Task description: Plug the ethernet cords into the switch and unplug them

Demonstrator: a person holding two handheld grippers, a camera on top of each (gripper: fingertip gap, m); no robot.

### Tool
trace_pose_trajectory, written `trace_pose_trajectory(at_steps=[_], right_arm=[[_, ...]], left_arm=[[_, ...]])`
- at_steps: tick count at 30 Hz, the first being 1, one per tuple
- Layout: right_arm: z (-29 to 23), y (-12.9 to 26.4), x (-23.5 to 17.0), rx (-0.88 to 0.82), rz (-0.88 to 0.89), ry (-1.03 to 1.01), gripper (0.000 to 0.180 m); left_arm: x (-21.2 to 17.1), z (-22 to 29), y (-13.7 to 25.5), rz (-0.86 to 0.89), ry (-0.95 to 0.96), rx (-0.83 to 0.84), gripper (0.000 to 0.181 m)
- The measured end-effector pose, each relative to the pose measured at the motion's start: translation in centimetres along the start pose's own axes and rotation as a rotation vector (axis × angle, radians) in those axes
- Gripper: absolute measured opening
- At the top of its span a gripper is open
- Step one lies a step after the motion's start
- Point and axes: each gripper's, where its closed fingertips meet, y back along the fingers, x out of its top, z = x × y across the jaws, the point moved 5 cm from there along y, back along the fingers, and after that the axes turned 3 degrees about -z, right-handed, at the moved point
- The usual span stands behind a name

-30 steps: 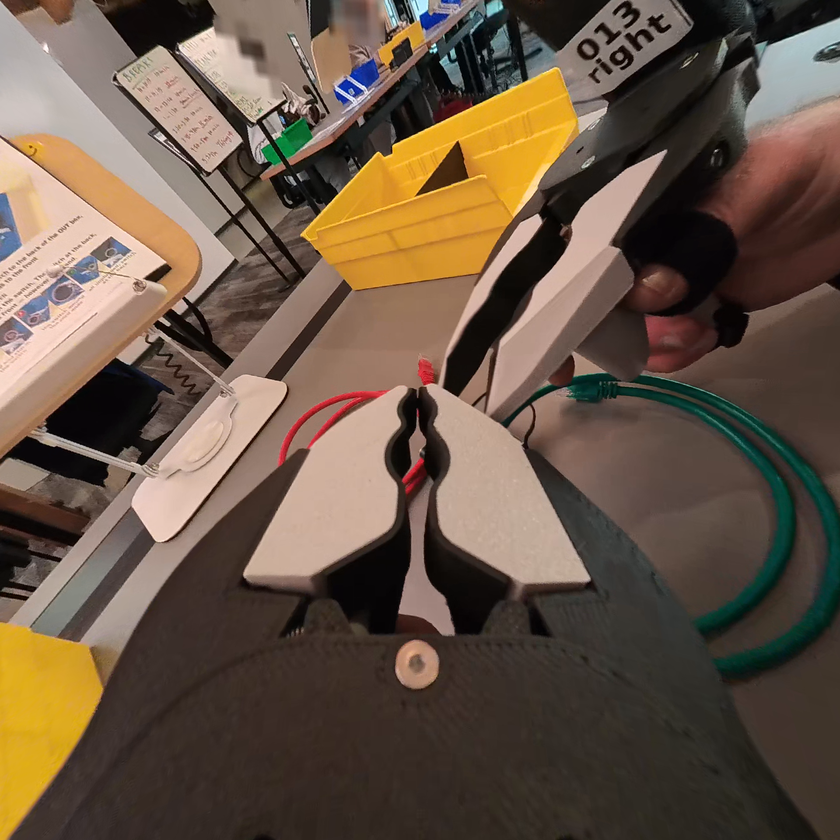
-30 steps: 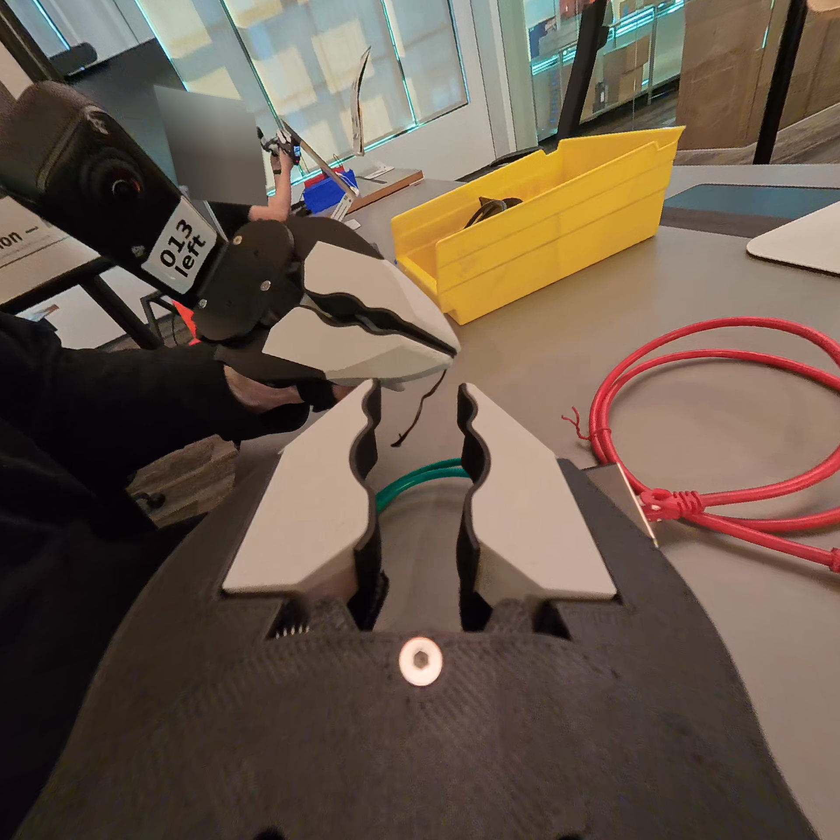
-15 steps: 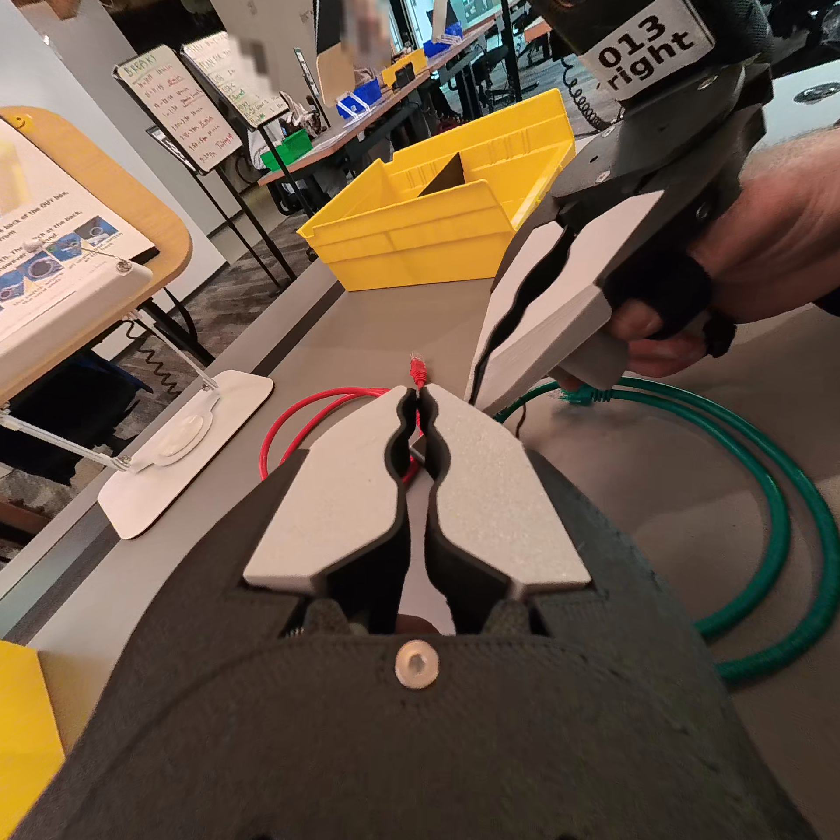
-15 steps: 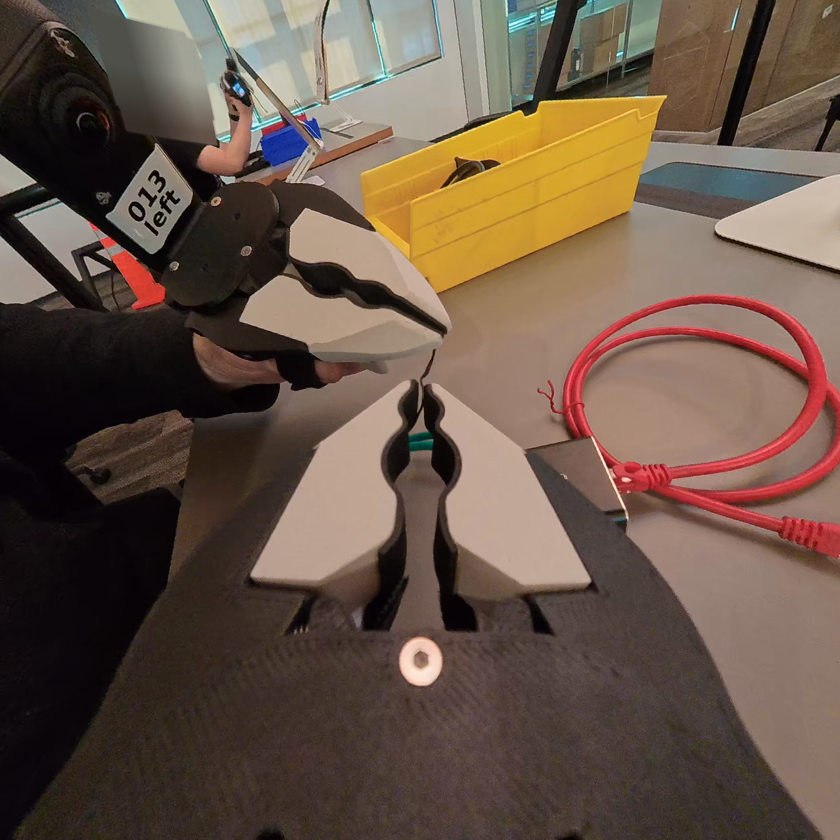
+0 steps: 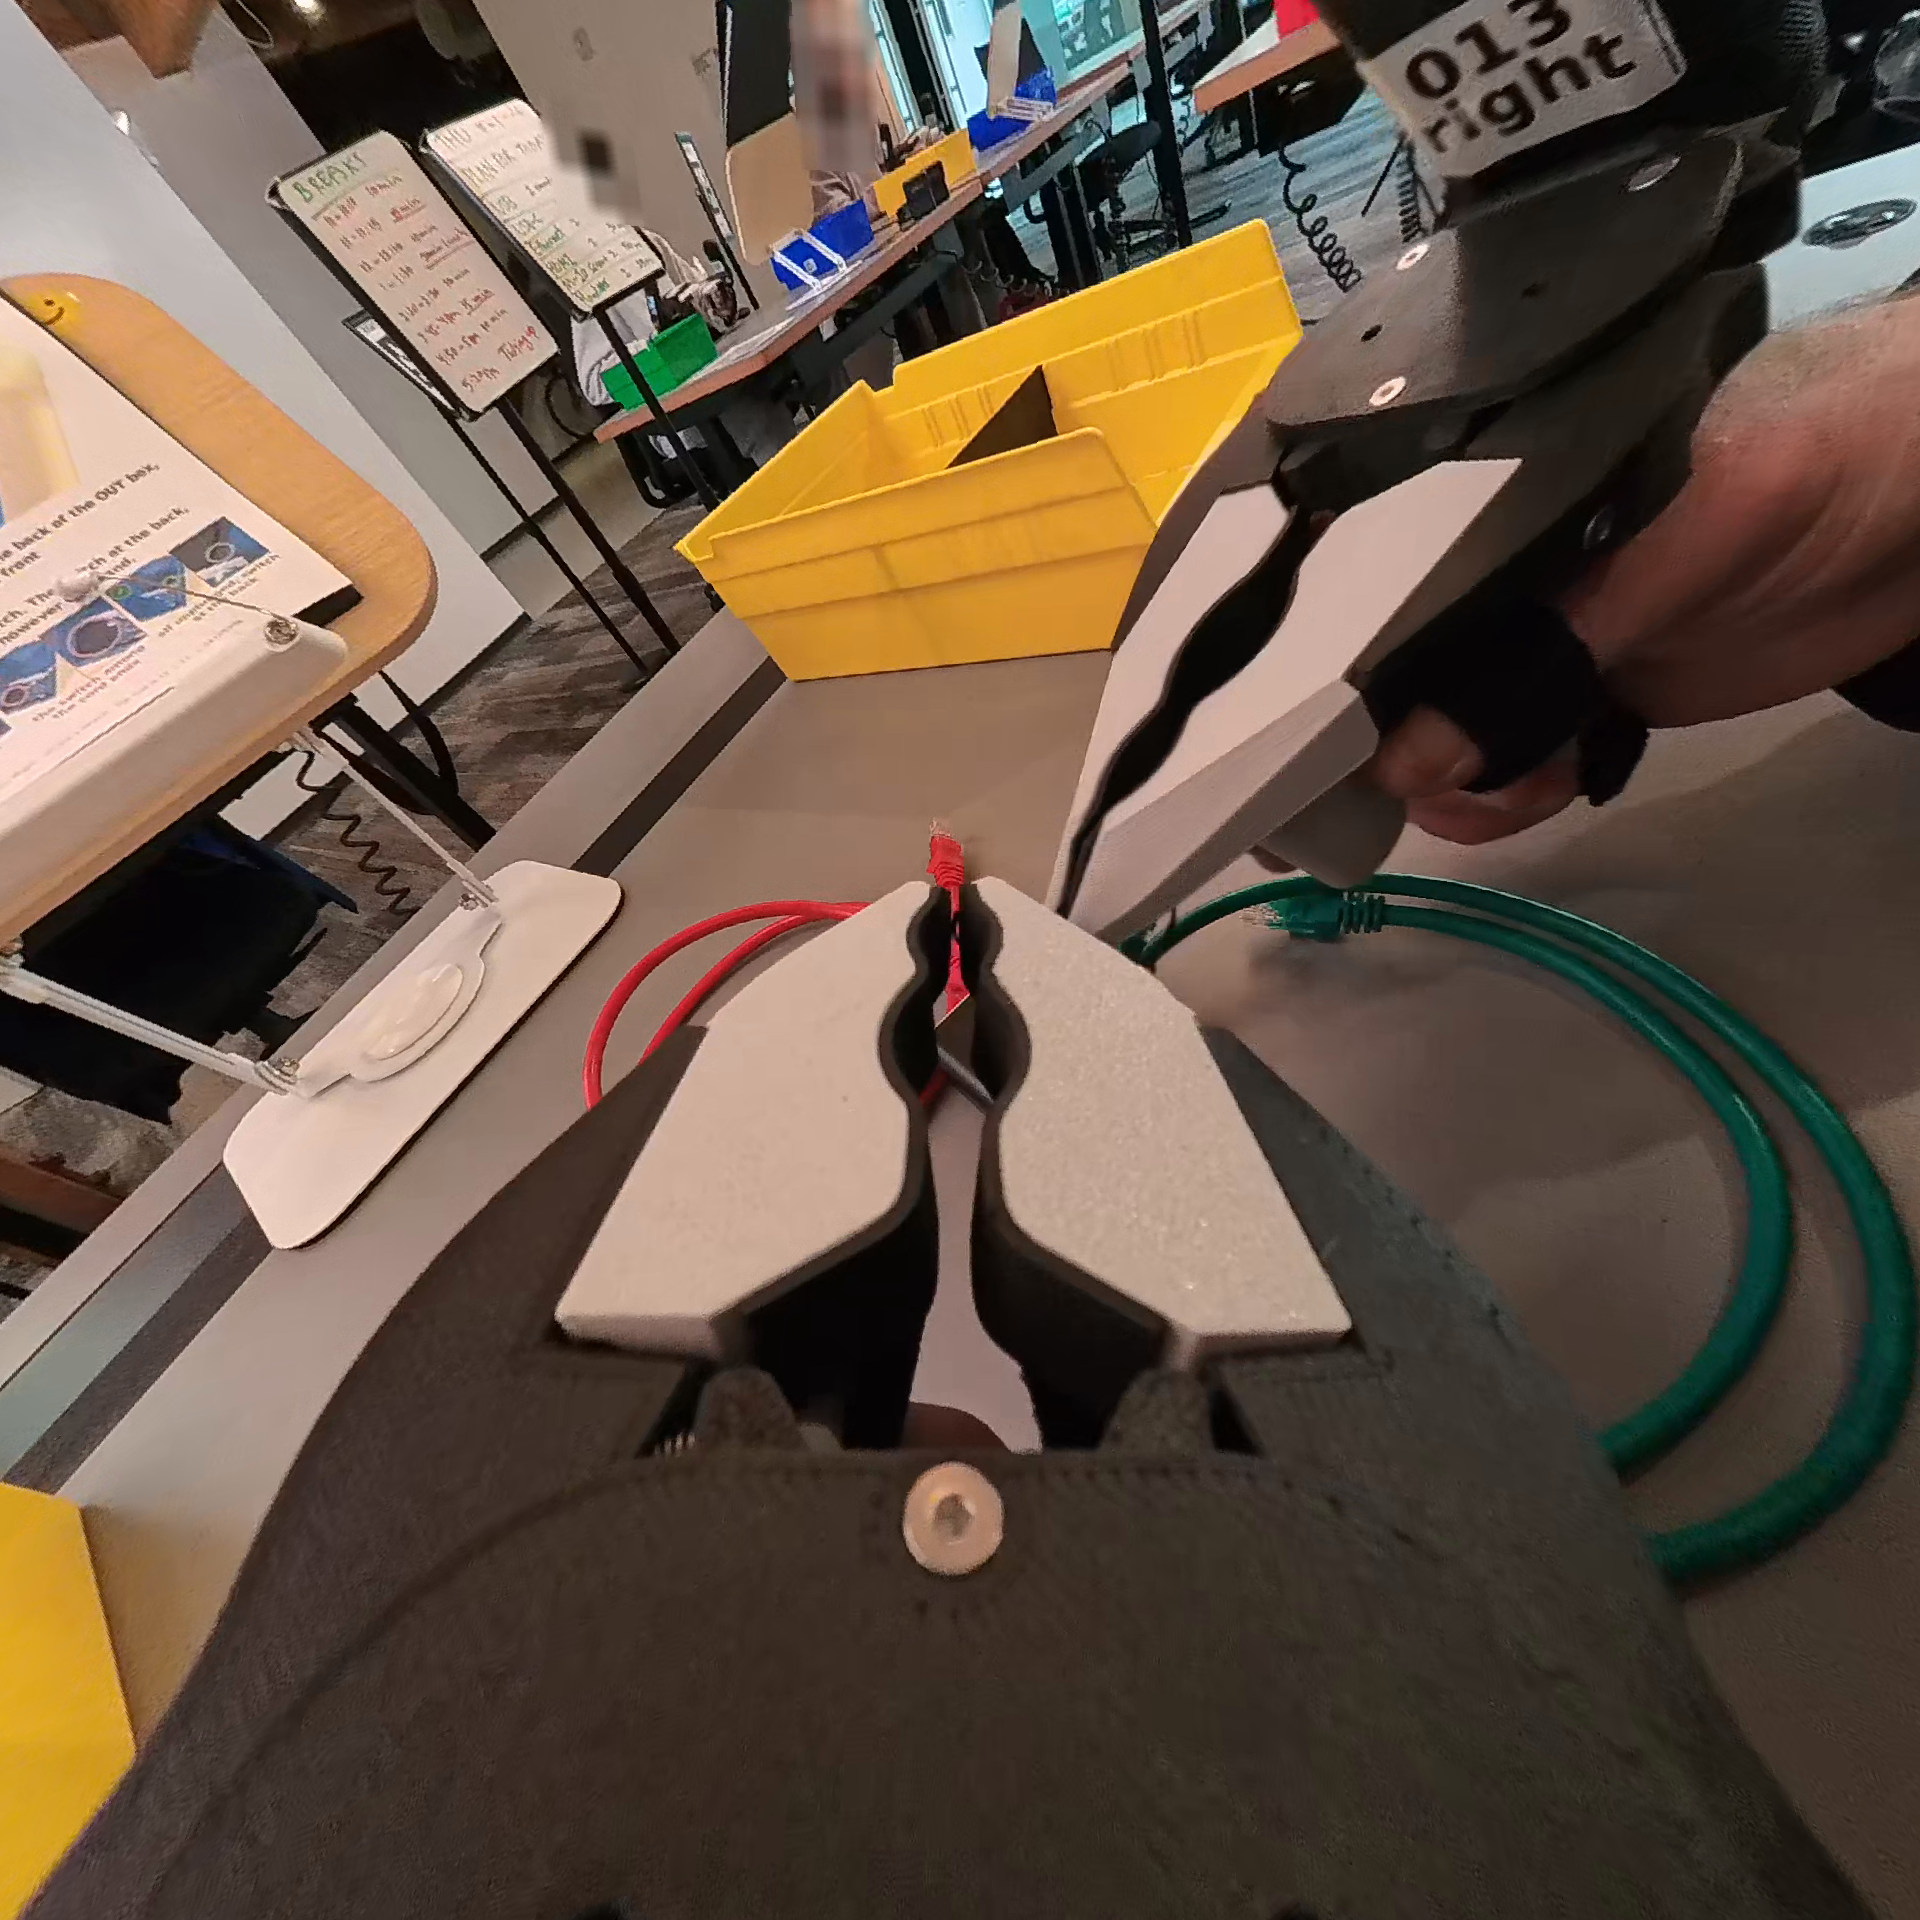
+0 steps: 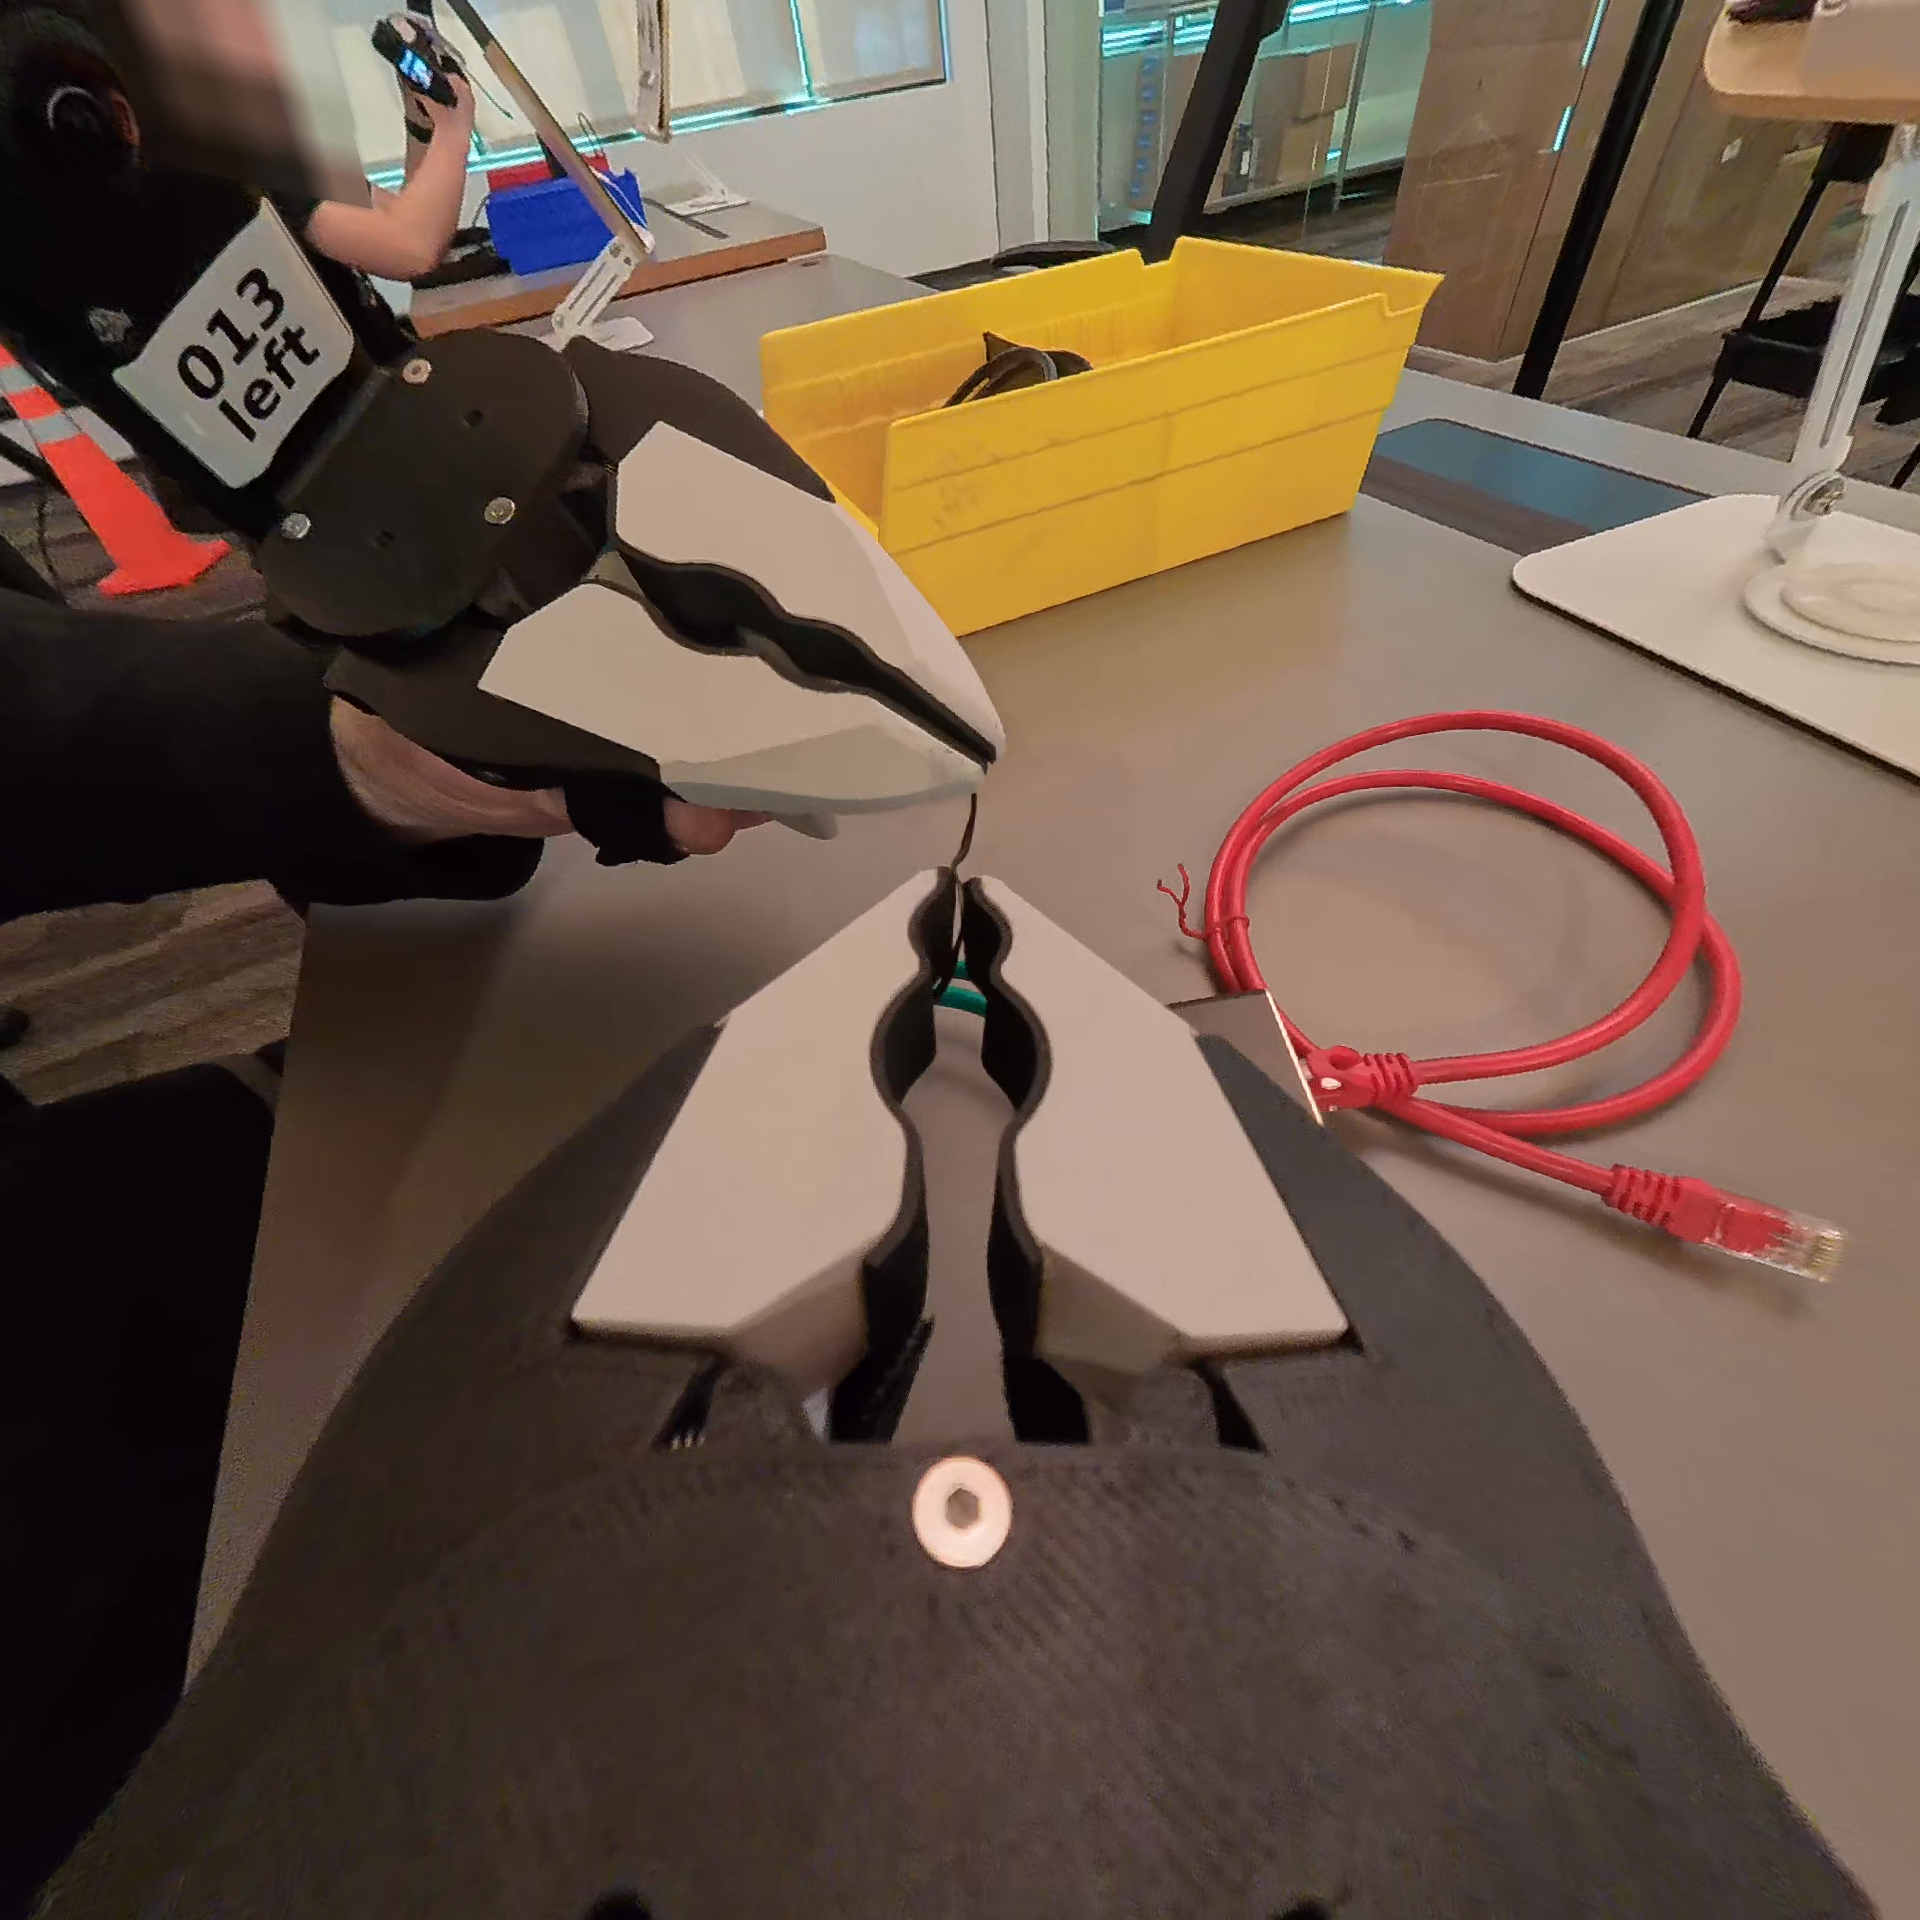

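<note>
My left gripper (image 5: 956, 896) is shut, and a thin black tie (image 6: 966, 831) hangs from its tip; it also shows in the right wrist view (image 6: 982, 753). My right gripper (image 6: 951, 888) is shut on the tie's lower end, just below the left tip; in the left wrist view (image 5: 1070, 894) it points down beside my left fingers. A coiled red ethernet cord (image 6: 1558, 935) lies on the table, one plug (image 6: 1351, 1070) against a grey switch (image 6: 1236, 1023), the other plug (image 6: 1745, 1236) loose. A green cord (image 5: 1766, 1143) loops on the right, its plug (image 5: 1309, 920) free.
A yellow bin (image 5: 935, 582) stands at the far side of the grey table, also in the right wrist view (image 6: 1122, 478). A white stand base (image 5: 416, 1039) sits near the left table edge. Another yellow object (image 5: 42, 1714) is at the lower left. Only a small space, under 4 cm, lies between the two pairs of fingers. The plug (image 6: 1351, 1070) lies around 11 cm away from my right fingertips.
My right gripper went from open to shut, closing on the hanging black tie. Both grippers have drawn together, tip to tip.
</note>
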Motion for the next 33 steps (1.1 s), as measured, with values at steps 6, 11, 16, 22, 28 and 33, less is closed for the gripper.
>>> trace_pose_trajectory(at_steps=[6,11,16,22,28,33], right_arm=[[0.1,0.3,0.3,0.005,0.018,-0.009,0.0],[0.7,0.8,0.7,-0.007,0.063,-0.063,0.0],[1.3,1.3,1.2,0.01,0.127,-0.161,0.0],[2.4,2.2,1.5,0.076,0.199,-0.311,0.0],[2.2,2.3,1.6,0.211,0.27,-0.458,0.0],[1.8,2.3,2.0,0.277,0.298,-0.486,0.0]], left_arm=[[0.2,0.0,0.1,0.012,0.01,-0.001,0.002],[0.3,0.3,0.1,0.026,0.016,-0.016,0.003],[0.6,1.2,0.0,0.06,0.007,-0.06,0.004],[-0.2,0.5,-0.1,0.038,0.089,-0.055,0.009],[-0.5,1.8,-1.5,0.0,0.269,-0.194,0.038],[-0.1,2.2,-1.6,0.016,0.329,-0.255,0.03]])
